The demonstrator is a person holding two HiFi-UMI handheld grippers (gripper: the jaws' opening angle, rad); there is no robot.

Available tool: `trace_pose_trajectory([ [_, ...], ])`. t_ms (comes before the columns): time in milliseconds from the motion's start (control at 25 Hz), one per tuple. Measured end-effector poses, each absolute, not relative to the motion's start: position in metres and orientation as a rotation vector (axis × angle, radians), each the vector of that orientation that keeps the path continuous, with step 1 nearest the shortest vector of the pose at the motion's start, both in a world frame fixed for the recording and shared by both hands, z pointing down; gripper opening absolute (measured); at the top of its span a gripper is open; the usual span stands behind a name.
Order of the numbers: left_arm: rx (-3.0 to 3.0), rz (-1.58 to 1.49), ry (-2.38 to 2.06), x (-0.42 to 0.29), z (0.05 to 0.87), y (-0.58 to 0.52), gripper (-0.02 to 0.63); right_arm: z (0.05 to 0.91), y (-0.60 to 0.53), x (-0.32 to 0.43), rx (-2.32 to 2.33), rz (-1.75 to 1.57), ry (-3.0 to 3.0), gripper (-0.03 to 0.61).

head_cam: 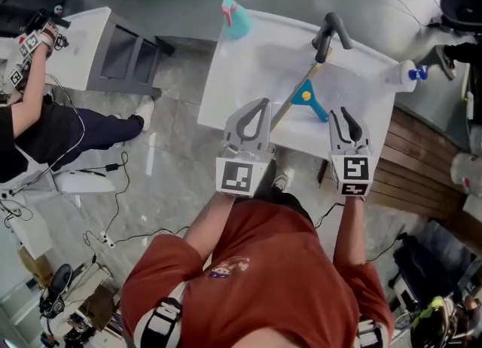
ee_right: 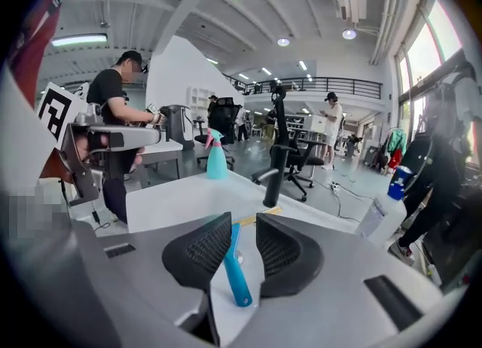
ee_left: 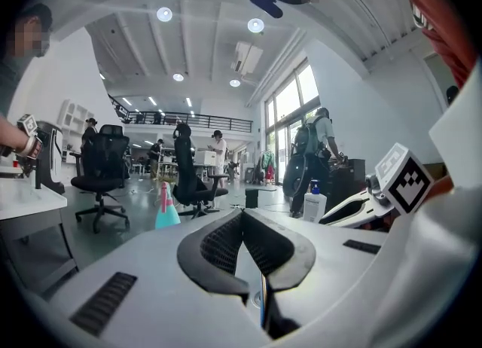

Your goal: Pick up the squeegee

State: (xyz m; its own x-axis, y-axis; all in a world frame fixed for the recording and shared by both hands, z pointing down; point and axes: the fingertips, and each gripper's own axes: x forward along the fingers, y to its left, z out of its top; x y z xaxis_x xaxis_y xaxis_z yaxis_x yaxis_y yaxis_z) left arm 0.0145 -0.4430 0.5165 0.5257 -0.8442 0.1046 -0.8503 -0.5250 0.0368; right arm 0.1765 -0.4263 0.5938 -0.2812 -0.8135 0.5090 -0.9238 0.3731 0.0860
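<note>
**Squeegee on the table, right jaws part-open**

The squeegee [head_cam: 305,95] lies on the white table [head_cam: 248,75], blue blade nearest the person, black handle at the far end. Right gripper [head_cam: 341,114] — jaws narrowly apart, blade showing in the gap, pads off it. Left gripper [head_cam: 262,103] — tips together, empty.

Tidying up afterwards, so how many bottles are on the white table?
2: a teal spray bottle at the far left corner of the table, and a blue-capped white bottle at its right edge. None looks hidden.
</note>
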Motion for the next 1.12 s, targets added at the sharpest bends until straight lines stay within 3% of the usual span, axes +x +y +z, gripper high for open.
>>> trace_pose_trajectory([
  [400, 2.635, 0.161, -1.452, 0.015, 0.55, -0.472, 0.018, 0.672, -0.451, 0.149, 1.169, 0.342, -2.075, 0.192],
  [1120, 2.528, 0.214, -1.512, -0.012, 0.585, -0.509, 0.018, 0.756, -0.472, 0.136, 0.904, 0.352, -1.944, 0.204],
])
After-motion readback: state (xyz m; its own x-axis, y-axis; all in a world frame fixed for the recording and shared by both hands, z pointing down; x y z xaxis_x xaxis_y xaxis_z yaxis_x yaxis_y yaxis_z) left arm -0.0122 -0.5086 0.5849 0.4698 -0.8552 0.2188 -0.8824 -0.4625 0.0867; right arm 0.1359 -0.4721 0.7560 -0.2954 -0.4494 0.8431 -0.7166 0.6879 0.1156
